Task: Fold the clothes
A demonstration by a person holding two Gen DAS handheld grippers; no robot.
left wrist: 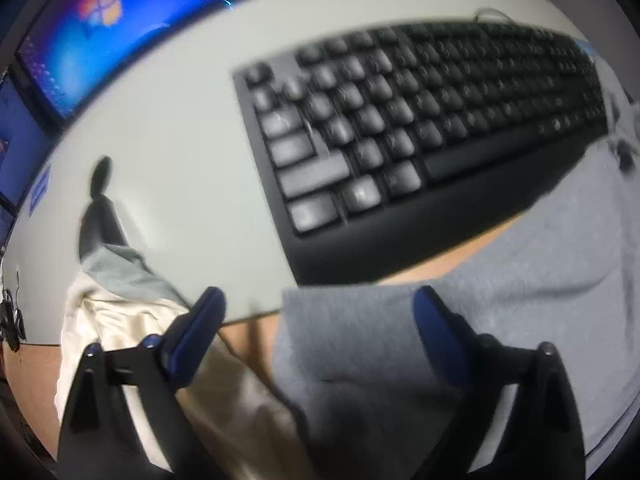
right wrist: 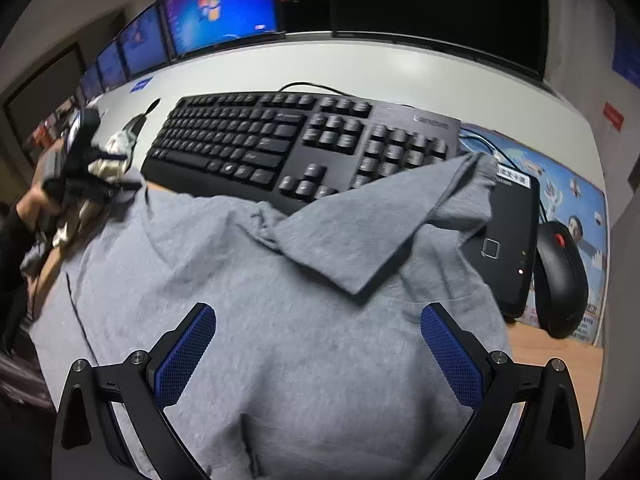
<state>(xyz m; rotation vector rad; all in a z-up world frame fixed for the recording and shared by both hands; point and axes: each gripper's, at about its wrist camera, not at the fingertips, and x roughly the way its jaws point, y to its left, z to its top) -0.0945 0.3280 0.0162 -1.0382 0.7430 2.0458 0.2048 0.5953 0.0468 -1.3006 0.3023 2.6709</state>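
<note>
The grey shirt [right wrist: 260,280] lies spread directly under and ahead of the right gripper [right wrist: 318,350], its sleeve [right wrist: 400,216] folded inward ahead of the jaws and overlapping the keyboard [right wrist: 280,144]. Both the right gripper and the left gripper [left wrist: 318,328] gape wide with nothing held, the left over the shirt's edge. This looks like an early fold; next, each of the 2 must close on an edge.

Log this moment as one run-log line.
left gripper: open, empty | right gripper: open, empty | grey shirt: sleeve folded in, touching keyboard
</note>
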